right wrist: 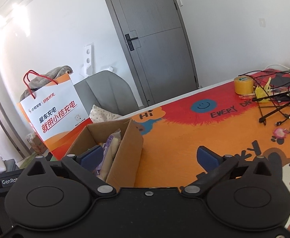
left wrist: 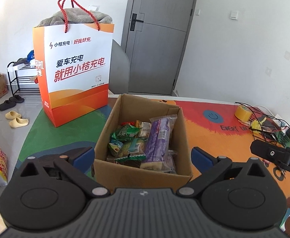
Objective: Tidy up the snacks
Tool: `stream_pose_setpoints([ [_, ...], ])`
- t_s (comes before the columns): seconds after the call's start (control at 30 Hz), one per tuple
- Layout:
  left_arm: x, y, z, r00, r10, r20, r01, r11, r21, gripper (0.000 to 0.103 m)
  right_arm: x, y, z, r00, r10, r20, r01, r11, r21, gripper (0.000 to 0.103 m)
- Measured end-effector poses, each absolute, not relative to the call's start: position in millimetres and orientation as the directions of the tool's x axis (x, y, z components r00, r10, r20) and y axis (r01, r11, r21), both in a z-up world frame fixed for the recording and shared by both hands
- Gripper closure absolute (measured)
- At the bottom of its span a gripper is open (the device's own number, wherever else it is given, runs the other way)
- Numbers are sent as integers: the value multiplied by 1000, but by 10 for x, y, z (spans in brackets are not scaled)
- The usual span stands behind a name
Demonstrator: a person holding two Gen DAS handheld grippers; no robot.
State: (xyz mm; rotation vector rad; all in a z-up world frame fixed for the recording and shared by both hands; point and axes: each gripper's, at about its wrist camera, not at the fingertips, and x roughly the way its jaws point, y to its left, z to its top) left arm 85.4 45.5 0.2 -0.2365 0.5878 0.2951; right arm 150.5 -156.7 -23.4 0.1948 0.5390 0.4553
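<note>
Tabletop (left wrist: 214, 138): a bright orange, red and green cover fills the lower half of both views; the box, the bag and the clutter all stand on it.
Paper bag (left wrist: 75, 73): orange and white with red rope handles, upright in the upper left of the left wrist view, just behind and left of the box; grey cloth pokes out of its top.
Cardboard box (left wrist: 125, 170): open-topped, at the centre of the left wrist view, directly ahead of the left tool; in the right wrist view it sits at lower centre-left.
Snacks (left wrist: 133, 142): a heap of wrapped packets inside the box, green ones on the left.
Purple packet (left wrist: 158, 138): long, leaning up against the right inner wall of the box.
Left tool (left wrist: 143, 154): jaws spread wide with nothing between the pads; the blue pads sit either side of the box's near end, and contact with the cardboard cannot be told.
Right tool (right wrist: 150, 156): jaws wide apart, holding nothing; its left pad hangs over the box opening, its right pad over bare tabletop.
Tape roll (right wrist: 243, 85): yellow, at the upper right, beside a tangle of black cables.
</note>
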Motion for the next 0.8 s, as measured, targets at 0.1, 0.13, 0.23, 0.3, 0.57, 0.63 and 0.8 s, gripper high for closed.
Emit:
stream_pose_setpoints([
  [0.1, 788, 404, 6, 788, 202, -581, -327, 938, -117, 0, 1438, -1633, -210, 763, 462, -451, -362, 885, 294, 0],
  [0.13, 763, 391, 8, 788, 201, -582, -323, 940, -113, 0, 1415, -1658, -199, 764, 462, -451, -363, 885, 291, 0],
  [0.23, 684, 354, 43, 792, 194, -579, -309, 945, -105, 0, 1362, -1730, -165, 773, 442, -455, -351, 896, 273, 0],
  [0.3, 628, 339, 85, 798, 188, -572, -299, 949, -105, 0, 1332, -1794, -143, 774, 437, -458, -345, 898, 274, 0],
  [0.57, 354, 273, 254, 821, 169, -545, -254, 963, -85, 0, 1191, -2087, -75, 766, 448, -460, -353, 892, 282, 0],
  [0.63, 289, 281, 288, 826, 177, -535, -258, 963, -80, 0, 1172, -2147, -70, 768, 439, -466, -346, 897, 275, 0],
  [0.8, 184, 316, 335, 830, 174, -531, -255, 963, -84, 0, 1109, -2263, -50, 773, 419, -476, -328, 907, 266, 0],
])
